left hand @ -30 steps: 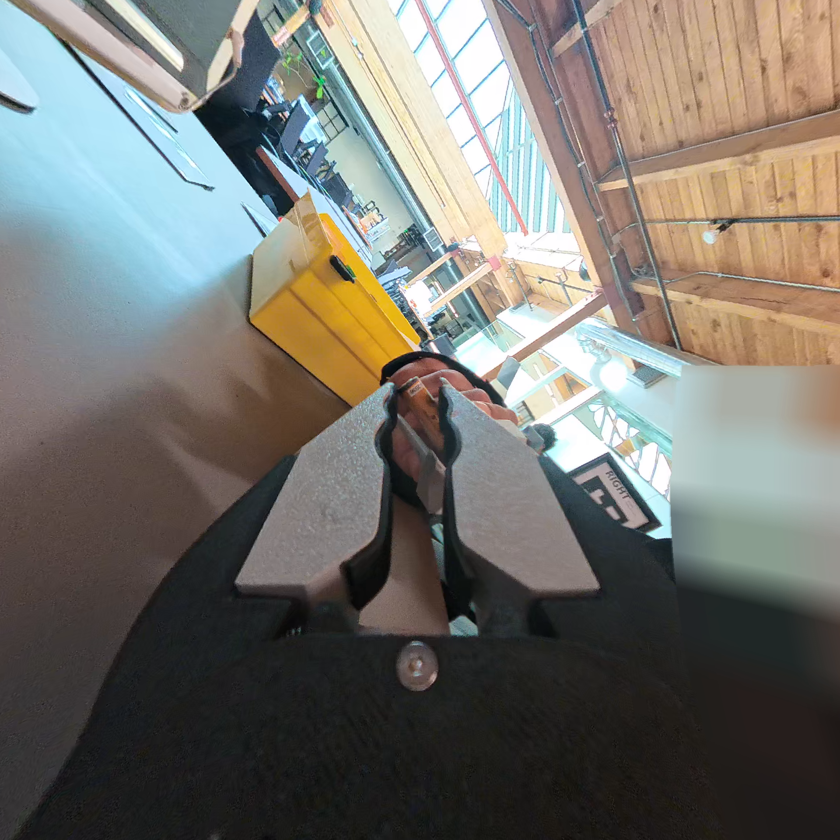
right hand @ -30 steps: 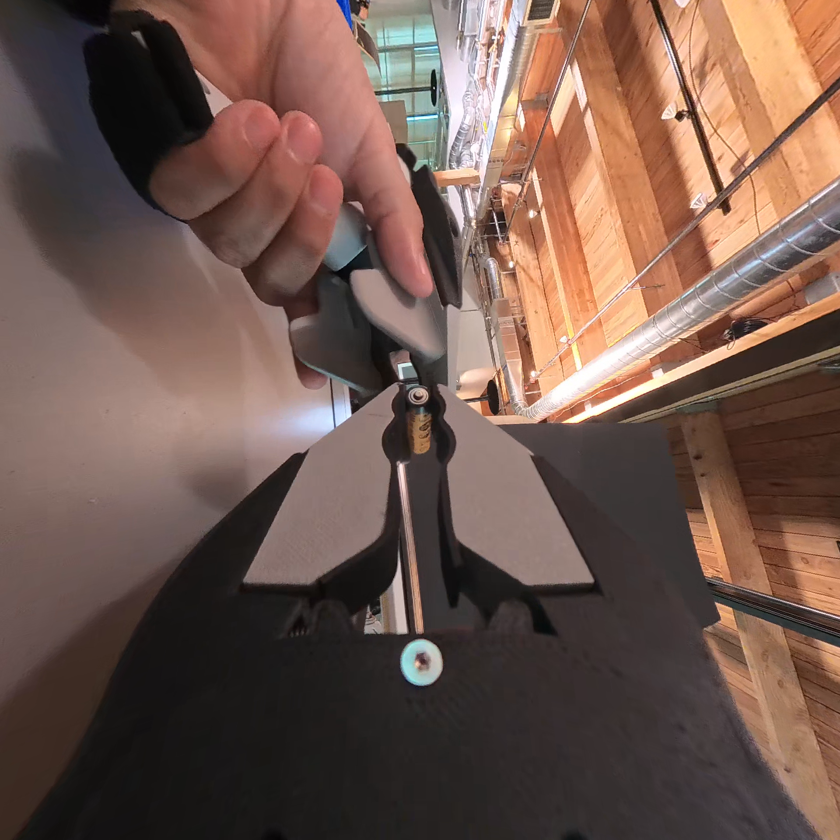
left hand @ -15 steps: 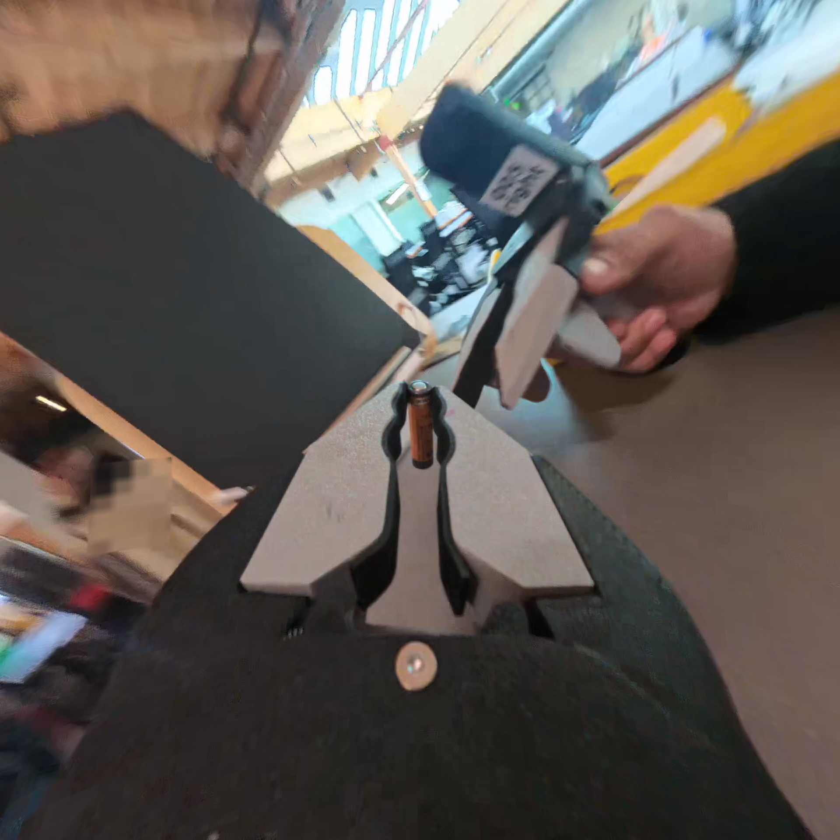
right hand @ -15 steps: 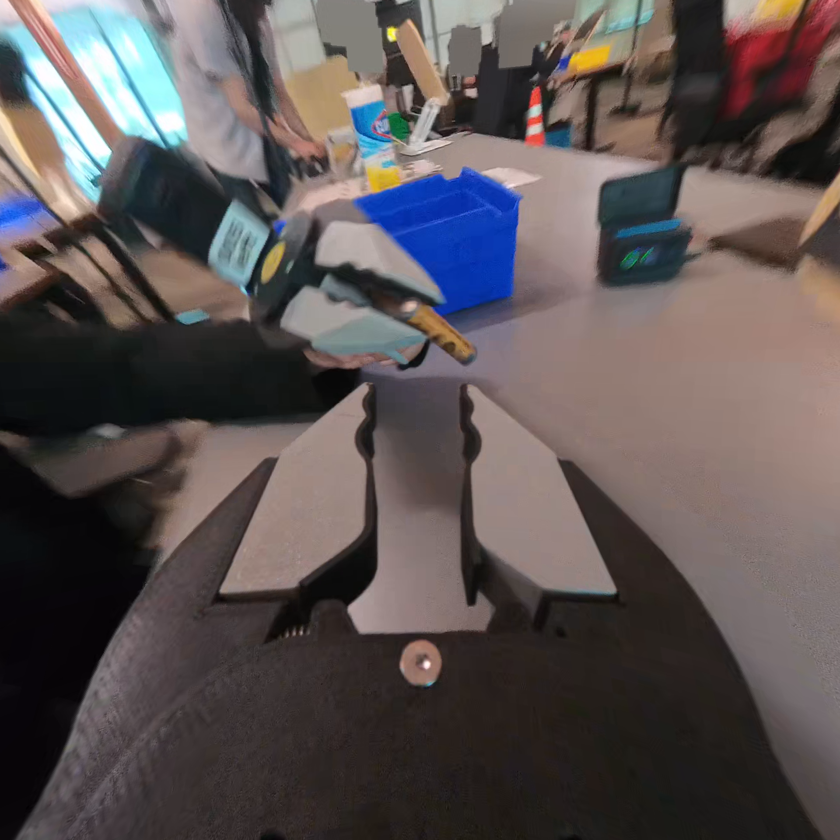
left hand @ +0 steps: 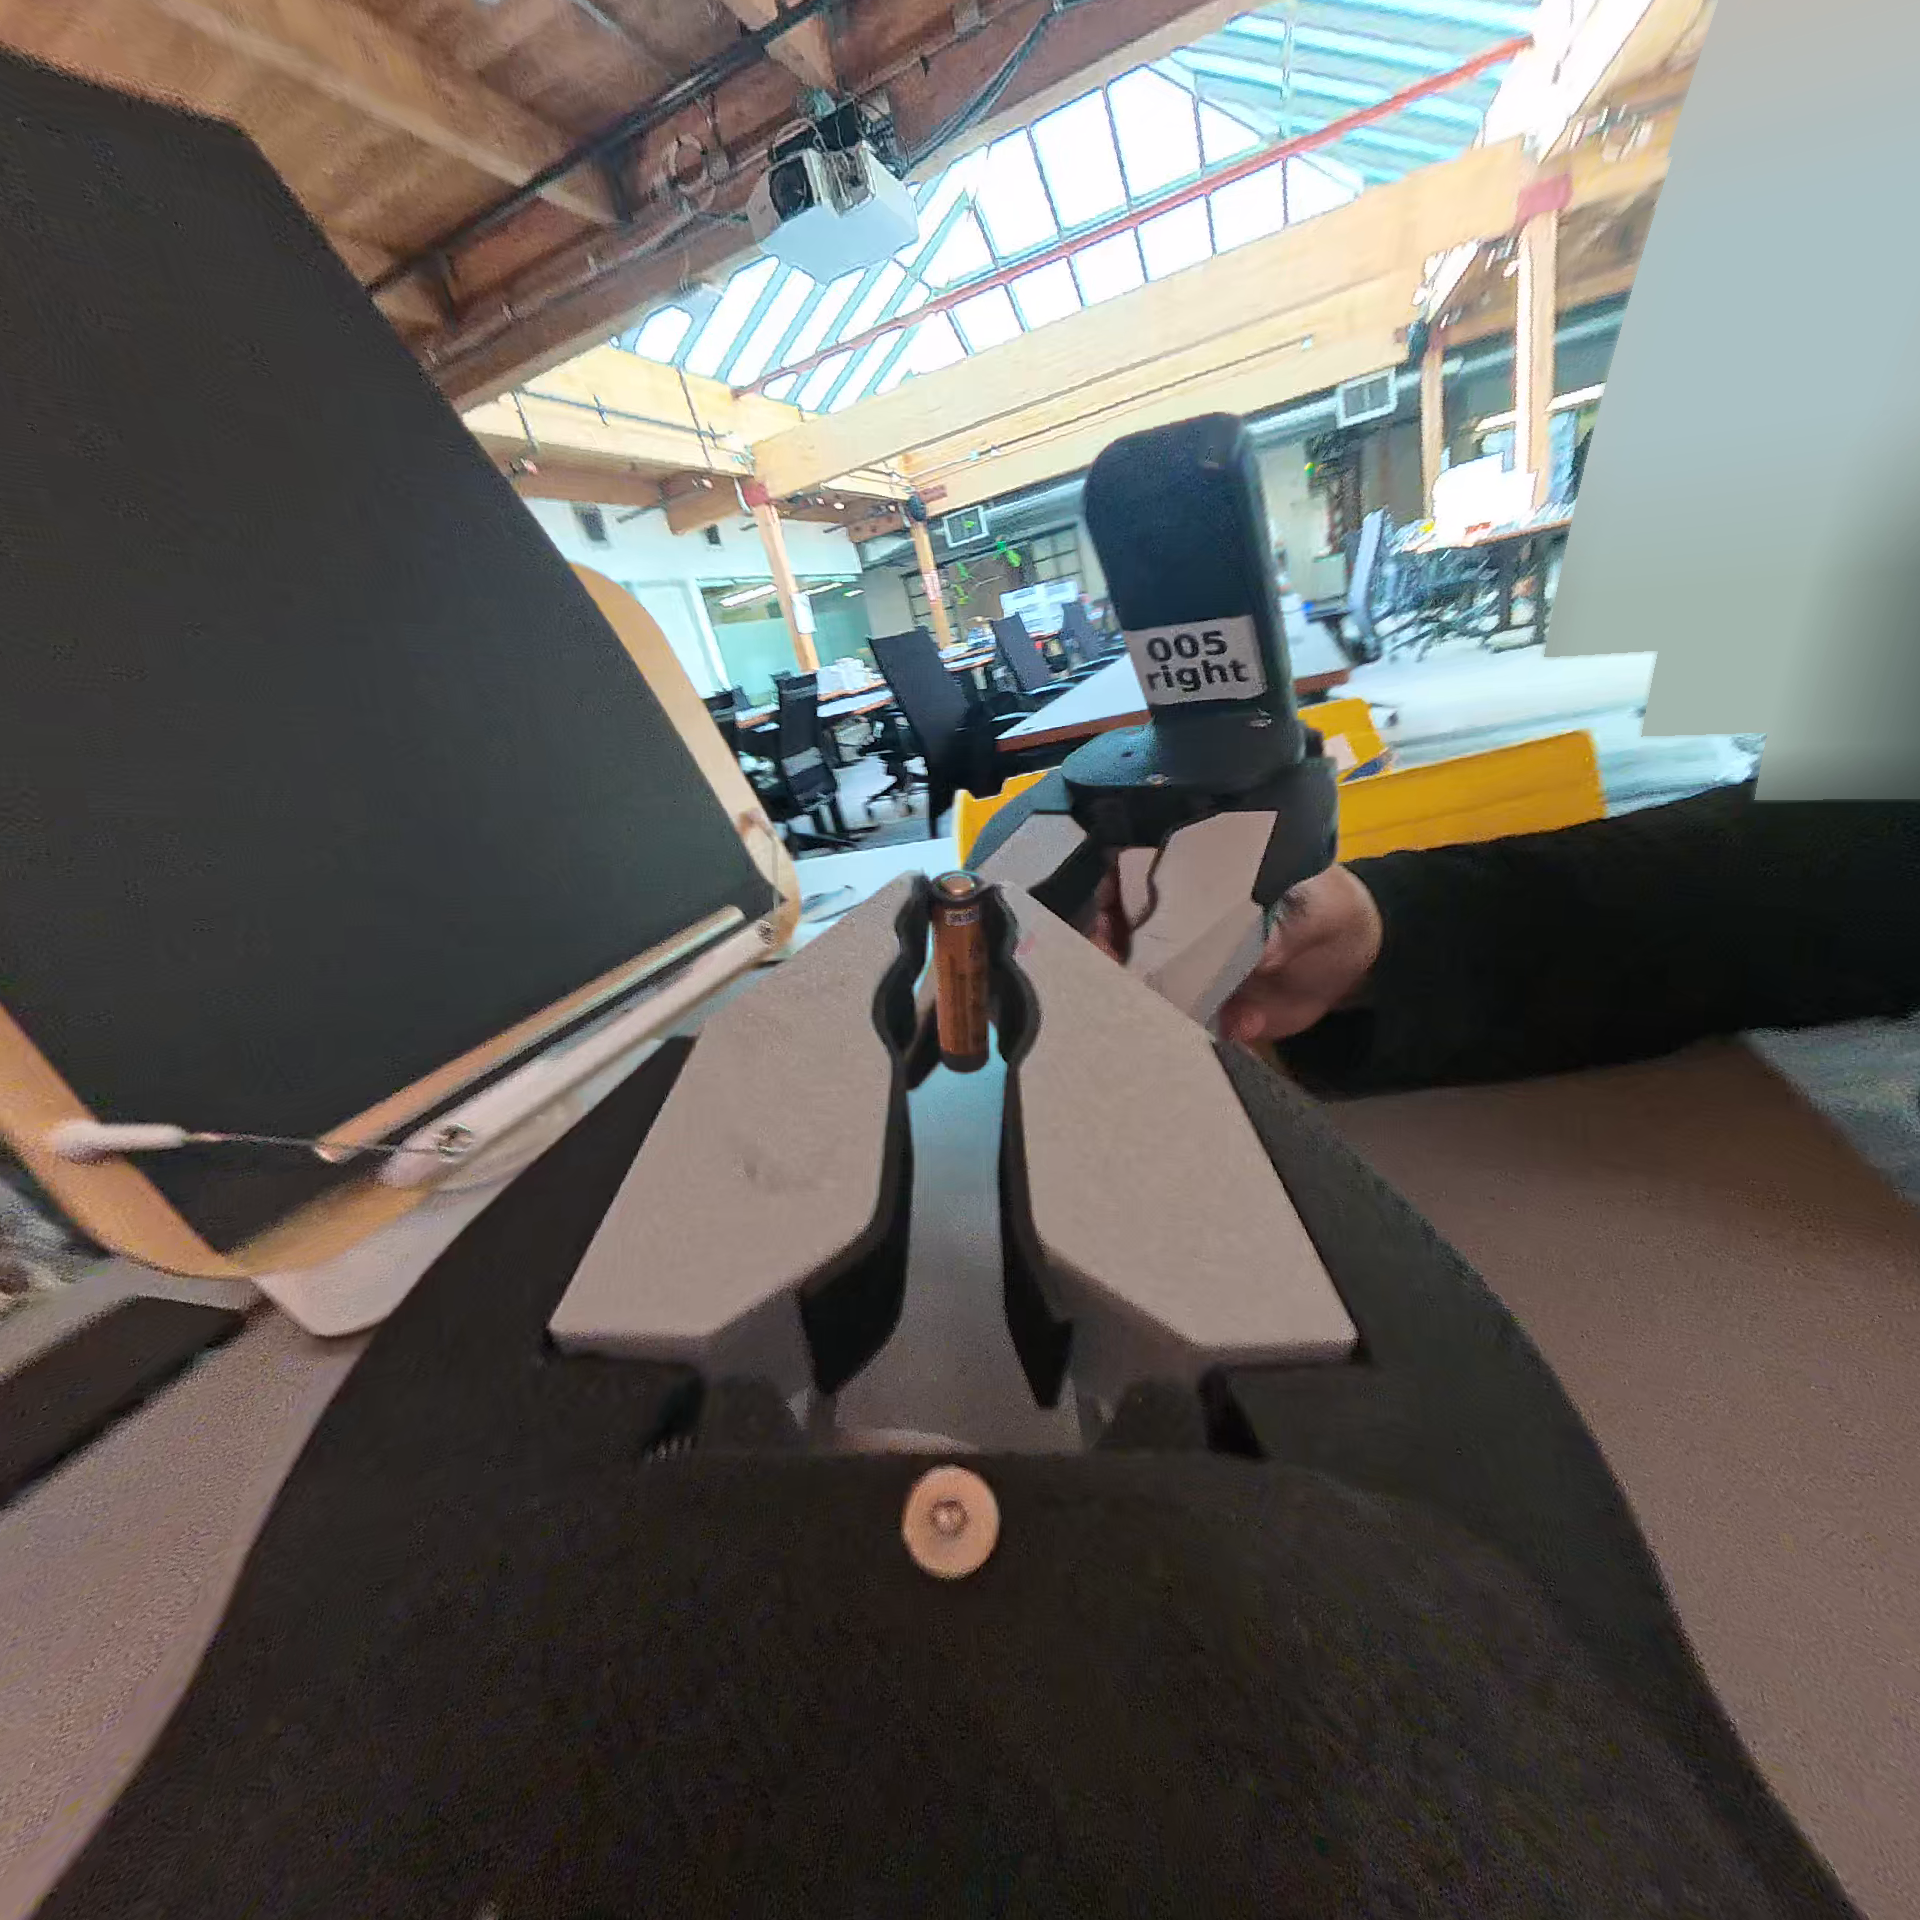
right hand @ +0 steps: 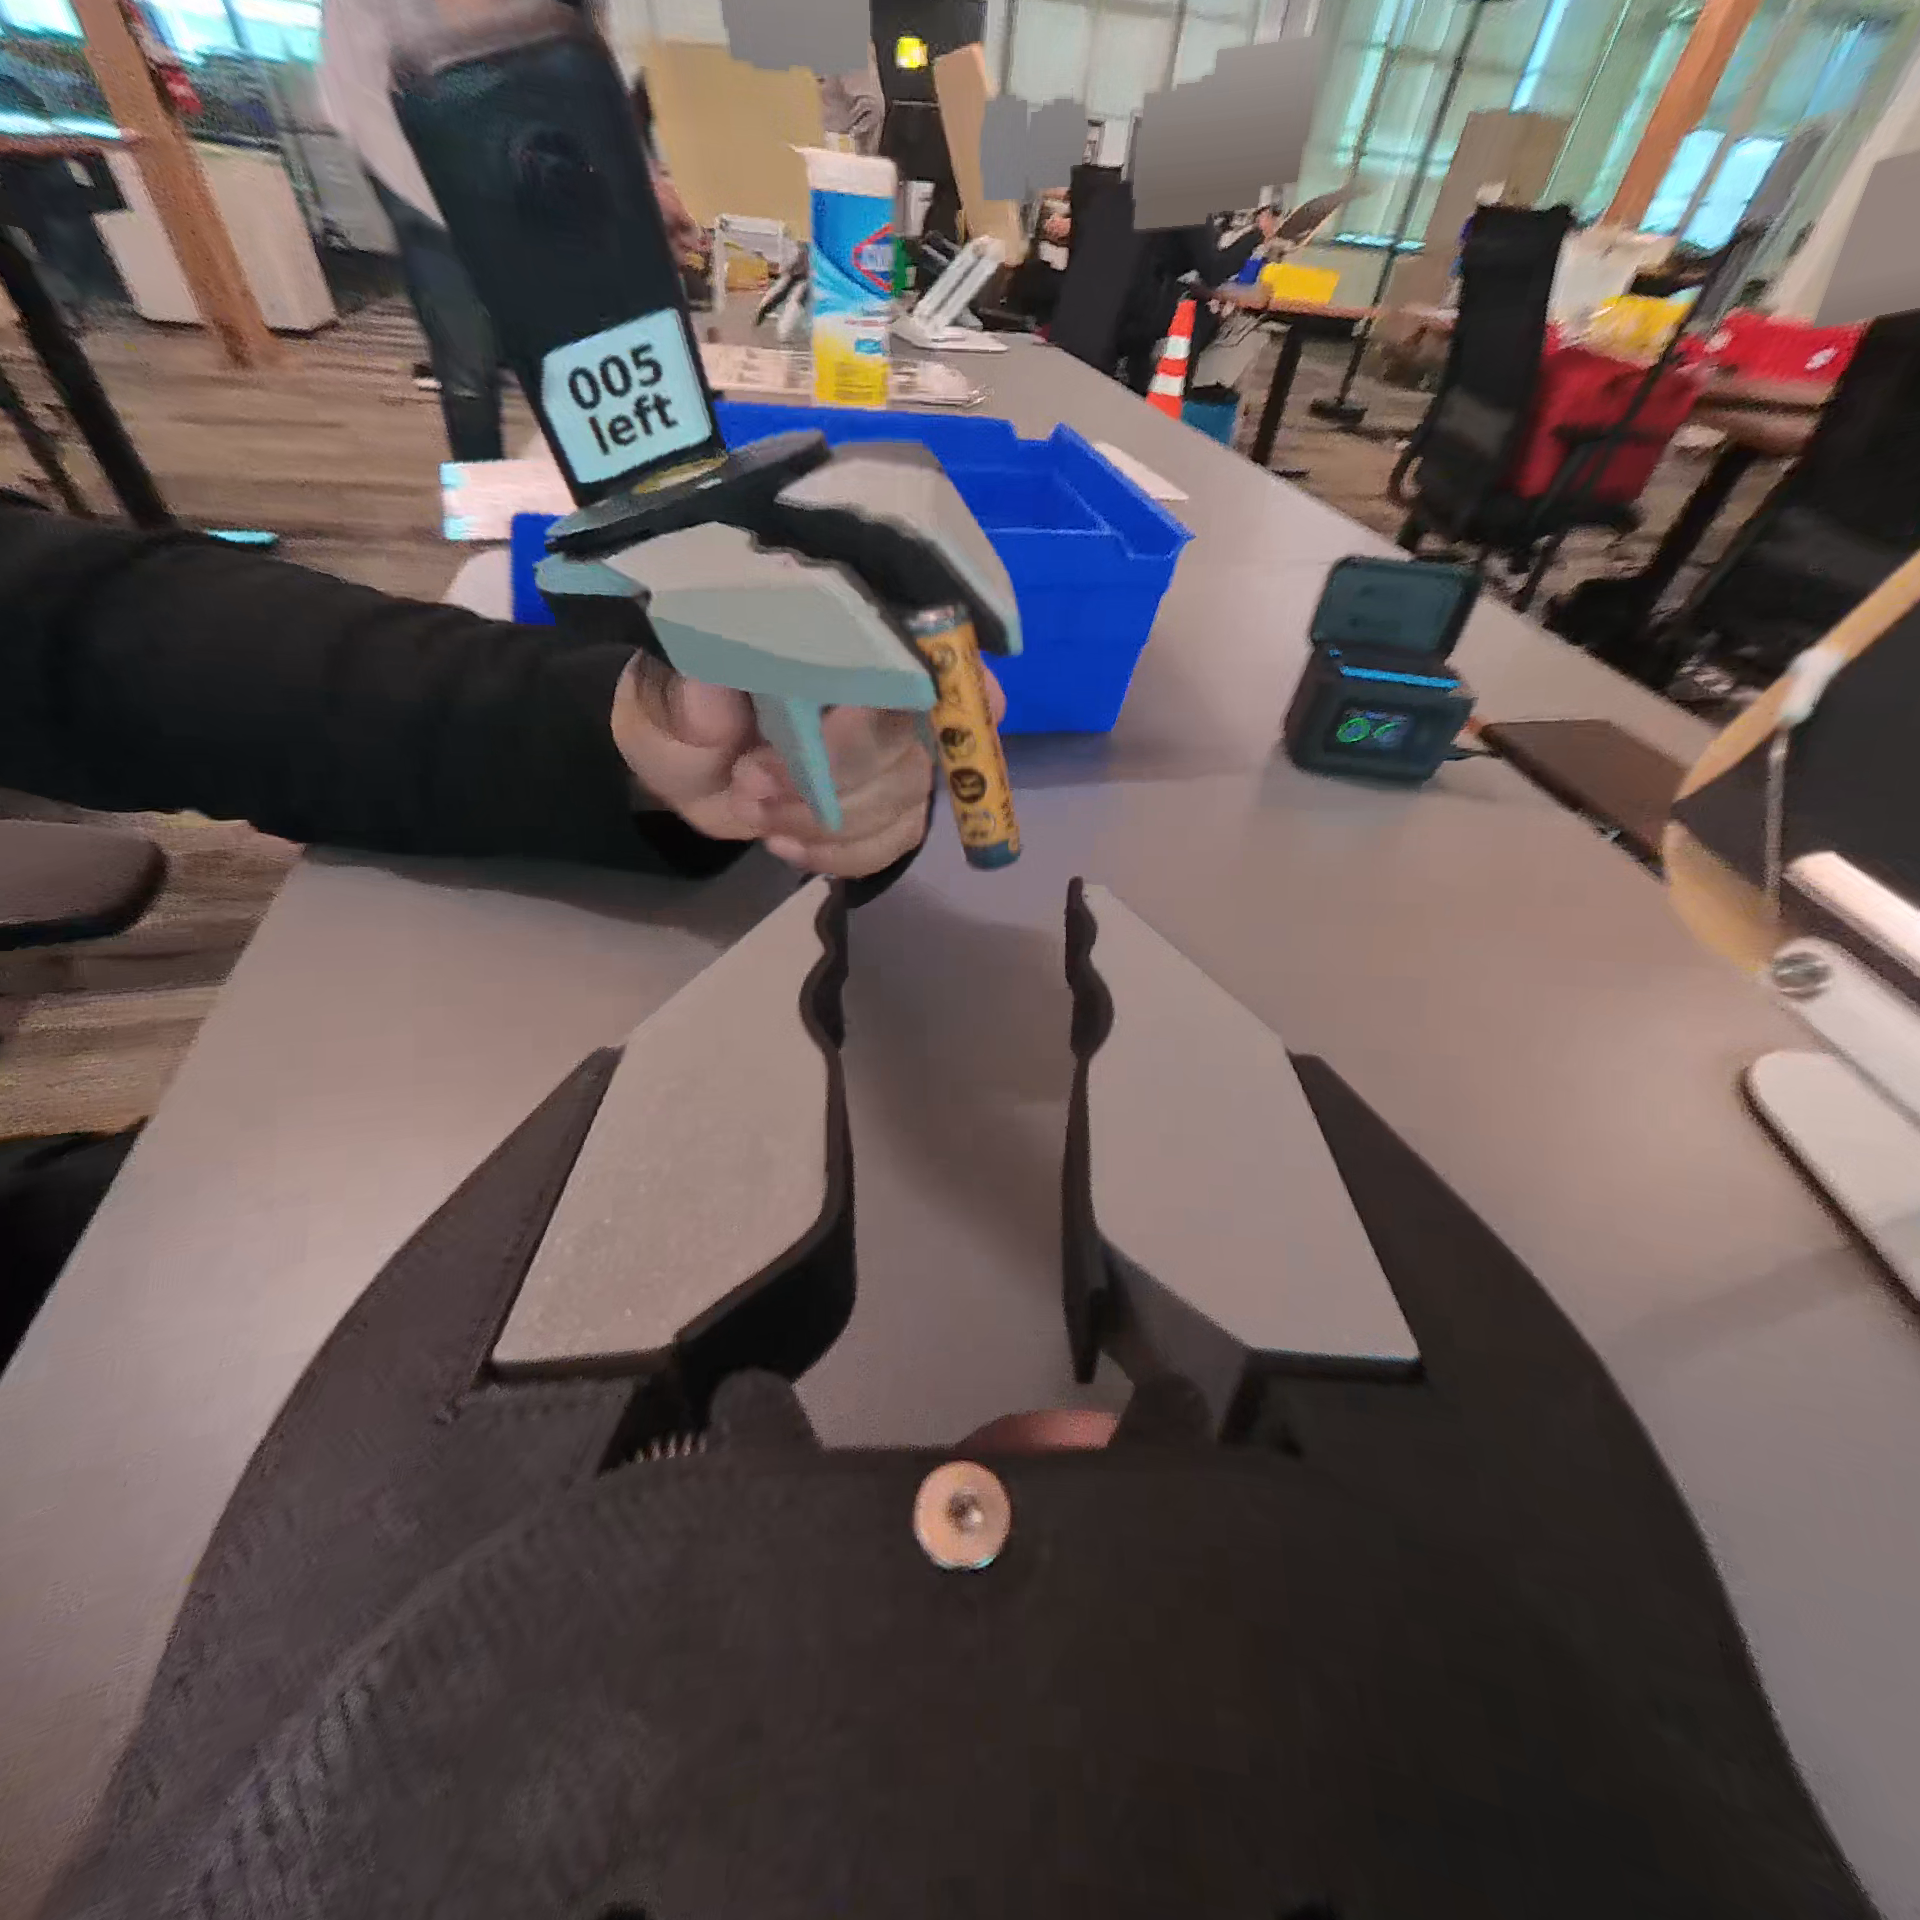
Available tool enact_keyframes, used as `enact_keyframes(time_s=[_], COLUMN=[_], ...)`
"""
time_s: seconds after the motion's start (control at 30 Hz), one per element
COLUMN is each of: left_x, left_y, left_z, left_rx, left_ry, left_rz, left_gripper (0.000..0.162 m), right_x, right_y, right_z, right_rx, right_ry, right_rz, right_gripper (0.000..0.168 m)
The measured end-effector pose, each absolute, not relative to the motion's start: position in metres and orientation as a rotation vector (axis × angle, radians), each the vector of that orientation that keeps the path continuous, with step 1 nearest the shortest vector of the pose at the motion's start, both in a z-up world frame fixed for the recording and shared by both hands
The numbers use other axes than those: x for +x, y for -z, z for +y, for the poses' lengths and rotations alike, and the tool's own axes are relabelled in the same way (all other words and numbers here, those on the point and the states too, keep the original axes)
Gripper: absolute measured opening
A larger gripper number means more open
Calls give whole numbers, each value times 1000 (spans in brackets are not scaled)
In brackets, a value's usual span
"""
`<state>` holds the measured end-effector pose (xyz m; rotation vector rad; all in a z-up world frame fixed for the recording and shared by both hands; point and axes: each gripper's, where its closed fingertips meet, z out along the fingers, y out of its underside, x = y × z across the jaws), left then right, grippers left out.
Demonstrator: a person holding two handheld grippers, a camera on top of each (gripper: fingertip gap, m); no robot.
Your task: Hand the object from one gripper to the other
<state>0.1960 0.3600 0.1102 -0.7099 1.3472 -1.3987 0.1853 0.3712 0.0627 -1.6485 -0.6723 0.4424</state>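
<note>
Open-plan workshop, timber beams and skylights overhead, grey tabletop (right hand: 1403, 935) under both grippers.

Left gripper (left hand: 958, 914): clenched on the battery (left hand: 958, 977), gold AA-type cell, pinched at the very tips in the notched part of the fingers. From the right wrist view the battery (right hand: 971, 743) hangs tilted below the left gripper (right hand: 940, 649), top end clamped, most of its length free and pointing down toward the tabletop. Nothing supports it from below.

Right gripper (right hand: 951, 914): released, jaws spread, empty, sitting just below and short of the battery's free end. Not touching it.

Further out: blue bin (right hand: 1081, 561) behind the left gripper toward the far edge of the tabletop, small dark case (right hand: 1382, 675) with its lid up to the right of it, dark panel with wood trim (left hand: 312, 623) at the left side in the left wrist view.

My read on doing the handover well:
- Right gripper takes the free lower half, well clear of the left fingers.
- Line the jaw notches square to the battery axis; it's tilted, so roll the wrist to match or it'll twist out.
- Close fully on it before the left lets go. Only 1 gripper holds it now, and the cell is smooth and round, so a partial pinch probably slips.
- Left opens, then backs straight off.
</note>
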Motion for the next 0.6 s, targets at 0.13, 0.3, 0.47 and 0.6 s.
enact_keyframes(time_s=[0.13,0.3,0.47,0.6], left_x=[206,217,211,212], left_y=[-96,-76,-71,-61], left_z=[361,385,386,396], left_rx=[-829,-1041,-1366,-1555], left_ry=[1467,1408,1933,2046], left_rz=[1384,1388,1366,1306], left_gripper=[8,30,35,37], right_x=[189,207,259,255], right_y=[-65,-53,-59,-53], right_z=[379,390,395,390], right_rx=[-1660,-1770,-1718,-1604], right_ry=[-371,-413,216,630], right_rz=[-625,-498,-585,-878], right_gripper=[7,7,7,8])
